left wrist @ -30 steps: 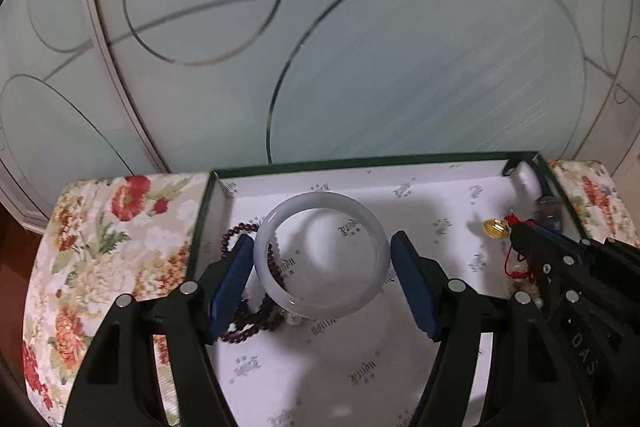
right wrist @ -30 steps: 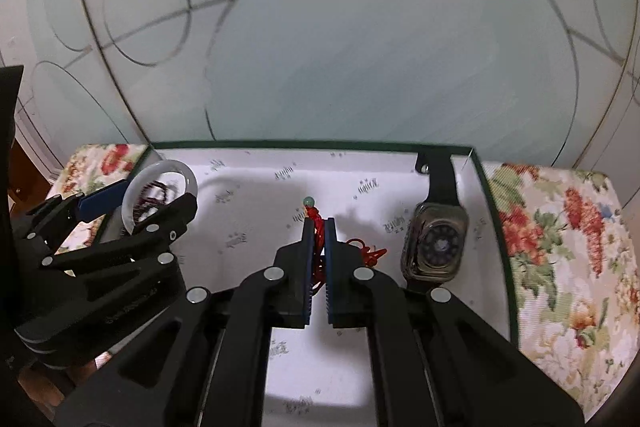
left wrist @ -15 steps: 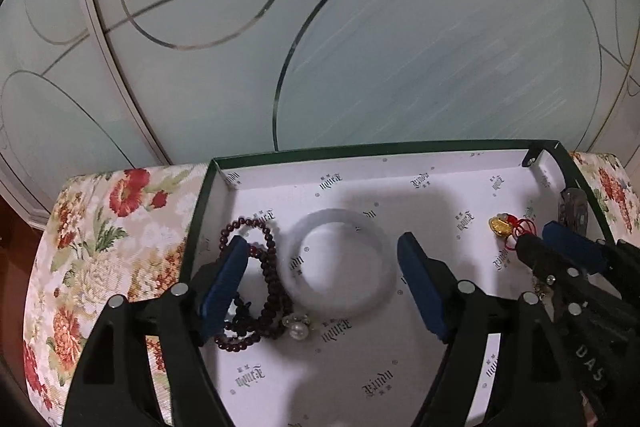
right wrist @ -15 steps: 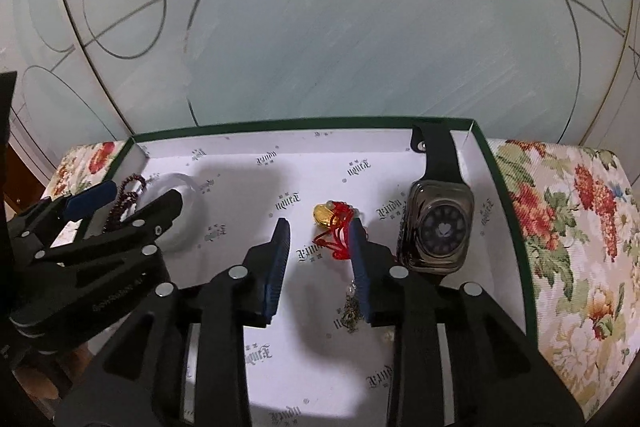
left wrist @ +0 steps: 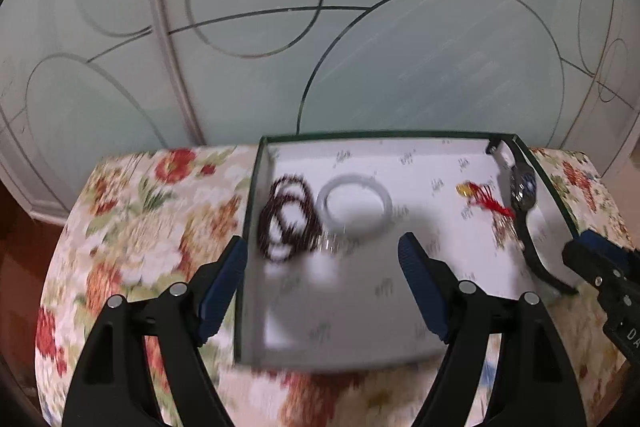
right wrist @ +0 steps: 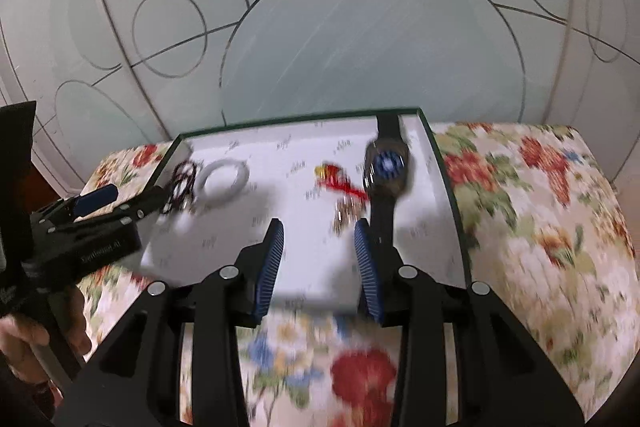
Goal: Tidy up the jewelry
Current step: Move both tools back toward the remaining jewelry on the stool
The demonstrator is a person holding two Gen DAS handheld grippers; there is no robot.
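Bangle (left wrist: 354, 205) lies ahead of empty left claw (left wrist: 322, 259).

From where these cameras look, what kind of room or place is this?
Probably a home, perhaps a bedroom or dressing corner. A surface covered in floral-print fabric holds a shallow green-edged white box of jewellery, and behind it stand frosted glass sliding doors with a circle pattern, like a wardrobe front.
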